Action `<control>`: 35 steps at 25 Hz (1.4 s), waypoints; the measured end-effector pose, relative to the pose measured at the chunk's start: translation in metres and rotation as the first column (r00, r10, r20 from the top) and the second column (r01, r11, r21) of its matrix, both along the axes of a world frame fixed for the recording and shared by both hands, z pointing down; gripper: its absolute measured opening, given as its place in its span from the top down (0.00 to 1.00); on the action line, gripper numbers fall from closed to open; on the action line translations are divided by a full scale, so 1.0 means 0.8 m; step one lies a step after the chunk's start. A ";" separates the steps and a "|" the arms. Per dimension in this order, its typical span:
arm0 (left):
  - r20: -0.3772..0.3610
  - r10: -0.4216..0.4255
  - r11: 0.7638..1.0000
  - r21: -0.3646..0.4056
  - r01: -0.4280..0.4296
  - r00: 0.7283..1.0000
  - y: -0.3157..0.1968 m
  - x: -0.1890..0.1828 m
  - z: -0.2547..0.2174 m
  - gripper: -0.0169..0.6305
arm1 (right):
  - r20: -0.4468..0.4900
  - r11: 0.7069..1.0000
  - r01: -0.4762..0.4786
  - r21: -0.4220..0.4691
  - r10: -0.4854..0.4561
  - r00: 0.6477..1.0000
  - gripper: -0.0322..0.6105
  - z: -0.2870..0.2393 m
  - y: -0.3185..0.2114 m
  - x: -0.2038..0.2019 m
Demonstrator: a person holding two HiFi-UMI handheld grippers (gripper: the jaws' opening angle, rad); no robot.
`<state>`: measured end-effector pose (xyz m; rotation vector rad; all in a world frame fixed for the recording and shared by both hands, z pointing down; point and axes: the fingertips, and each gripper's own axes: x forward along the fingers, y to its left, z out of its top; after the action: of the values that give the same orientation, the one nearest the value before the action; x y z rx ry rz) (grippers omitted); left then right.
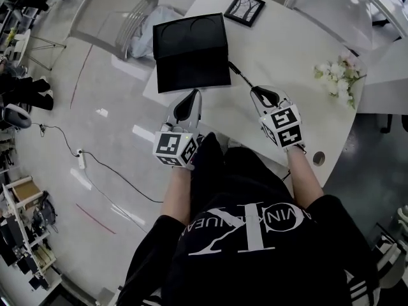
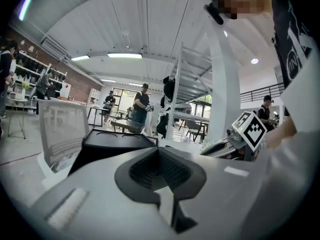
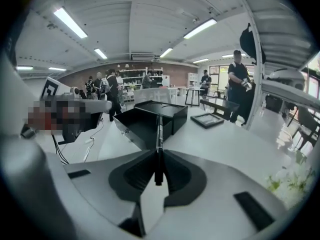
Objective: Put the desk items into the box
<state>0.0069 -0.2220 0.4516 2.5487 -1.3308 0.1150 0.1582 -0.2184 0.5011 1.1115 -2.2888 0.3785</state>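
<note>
Right gripper view: right fingers (image 3: 186, 176) pinch a pen (image 3: 159, 134) pointing ahead at the box (image 3: 134, 126); left fingers (image 2: 144, 171) are clenched, empty.

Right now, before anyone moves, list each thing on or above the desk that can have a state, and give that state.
box: open
pen: held in the right gripper, not yet in the box
picture frame: flat on the desk, outside the box
flowers: on the desk, outside the box
left gripper: shut, empty
right gripper: shut on the pen
</note>
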 end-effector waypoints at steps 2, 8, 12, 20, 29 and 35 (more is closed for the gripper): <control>0.001 -0.024 1.000 0.005 0.024 1.000 -0.003 -0.014 -0.003 0.96 | 0.004 1.000 0.022 0.006 -0.023 1.000 0.89 -0.006 -0.005 -0.011; 0.000 -0.059 0.998 0.013 0.059 0.998 -0.020 -0.052 -0.007 0.96 | 0.006 0.996 0.083 0.022 -0.083 0.997 0.89 -0.020 -0.026 -0.048; -0.003 -0.070 0.997 0.017 0.070 0.998 -0.036 -0.071 -0.007 0.96 | 0.011 0.991 0.135 0.023 -0.135 0.991 0.89 -0.023 -0.037 -0.075; -0.002 -0.089 0.996 0.016 0.089 0.996 -0.064 -0.112 -0.008 0.96 | -0.029 0.972 0.233 0.012 -0.233 0.972 0.89 -0.021 -0.059 -0.127; -0.002 -0.106 0.994 0.008 0.106 0.994 -0.086 -0.139 -0.002 0.96 | -0.090 0.931 0.361 -0.059 -0.365 0.927 0.89 -0.003 -0.074 -0.168; 0.001 -0.118 0.993 0.002 0.118 0.993 -0.097 -0.155 -0.001 0.96 | -0.114 0.887 0.442 -0.136 -0.457 0.882 0.89 0.010 -0.081 -0.185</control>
<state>-0.1171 -0.2998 0.4511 2.4647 -1.4782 0.0923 0.0105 -0.2834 0.5088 0.5053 -2.2797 0.2217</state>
